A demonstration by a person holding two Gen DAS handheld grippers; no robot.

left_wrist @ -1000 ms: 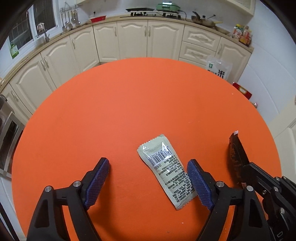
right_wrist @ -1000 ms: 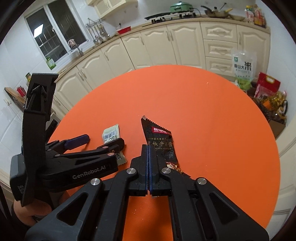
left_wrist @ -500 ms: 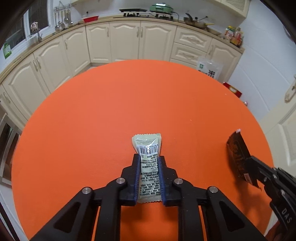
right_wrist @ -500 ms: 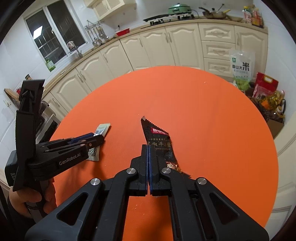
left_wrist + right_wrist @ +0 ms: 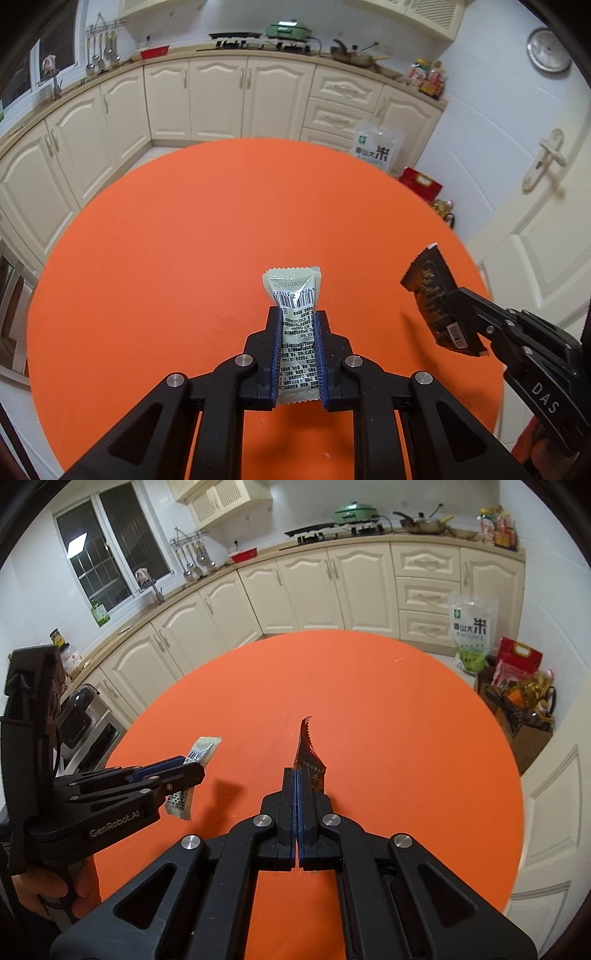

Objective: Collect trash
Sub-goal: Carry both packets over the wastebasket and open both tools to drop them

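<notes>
My left gripper (image 5: 297, 325) is shut on a pale green sachet (image 5: 293, 291) with a barcode and holds it lifted above the round orange table (image 5: 184, 258). It also shows at the left of the right wrist view, the left gripper (image 5: 188, 771) gripping the sachet (image 5: 203, 747). My right gripper (image 5: 297, 775) is shut on a dark brown snack wrapper (image 5: 310, 757) with a serrated end, held edge-on above the table (image 5: 406, 738). In the left wrist view the right gripper (image 5: 461, 314) and wrapper (image 5: 432, 291) are at the right.
Cream kitchen cabinets (image 5: 221, 99) curve behind the table. A rice bag (image 5: 471, 631), a red bag (image 5: 517, 661) and bottles (image 5: 532, 698) stand on the floor at the far right. A white door (image 5: 546, 221) is at the right.
My left gripper closed on the pale green sachet and lifted it off the table. My right gripper rose too, and its dark wrapper turned edge-on.
</notes>
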